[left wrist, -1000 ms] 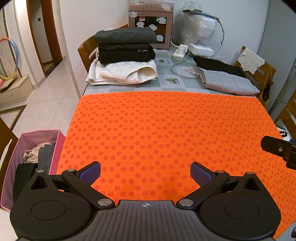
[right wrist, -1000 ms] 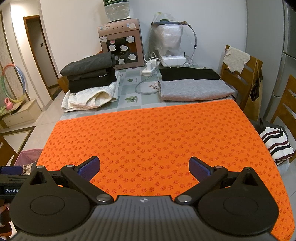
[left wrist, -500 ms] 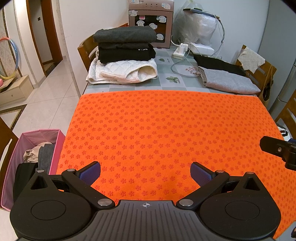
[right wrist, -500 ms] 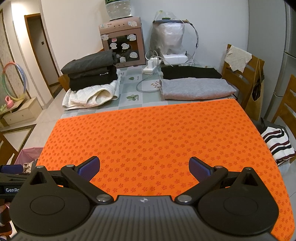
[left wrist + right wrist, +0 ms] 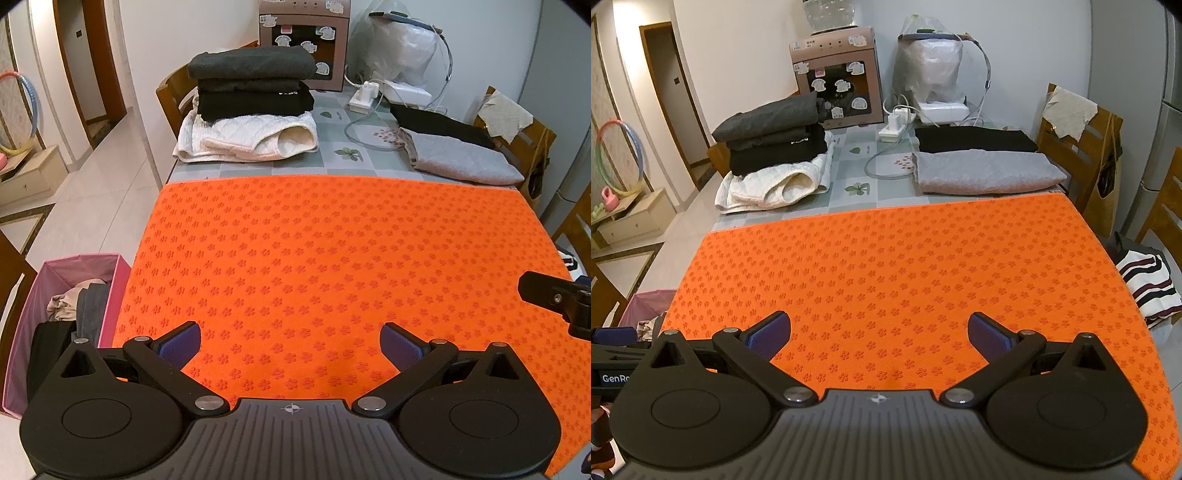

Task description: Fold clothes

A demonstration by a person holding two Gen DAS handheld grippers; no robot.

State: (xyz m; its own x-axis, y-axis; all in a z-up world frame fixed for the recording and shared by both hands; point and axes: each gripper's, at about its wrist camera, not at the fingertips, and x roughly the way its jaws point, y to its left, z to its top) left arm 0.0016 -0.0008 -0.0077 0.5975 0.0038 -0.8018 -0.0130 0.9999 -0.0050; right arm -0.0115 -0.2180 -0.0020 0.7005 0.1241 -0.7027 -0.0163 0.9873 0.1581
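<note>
An orange mat with a flower print covers the near half of the table, bare of clothes. My left gripper hovers open over its near edge, nothing between the blue pads. My right gripper is open too, at the same near edge. Folded clothes lie beyond the mat: a dark stack on a white quilted piece at the back left, and a grey garment with a black one behind it at the back right. A pink bin left of the table holds unfolded clothes.
A striped garment lies on a chair to the right. A small sticker-covered appliance, a power strip with cables and a plastic-wrapped item stand at the table's far end. Wooden chairs flank the table.
Both grippers have drifted slightly, so the views shift a little. Both stay open and empty.
</note>
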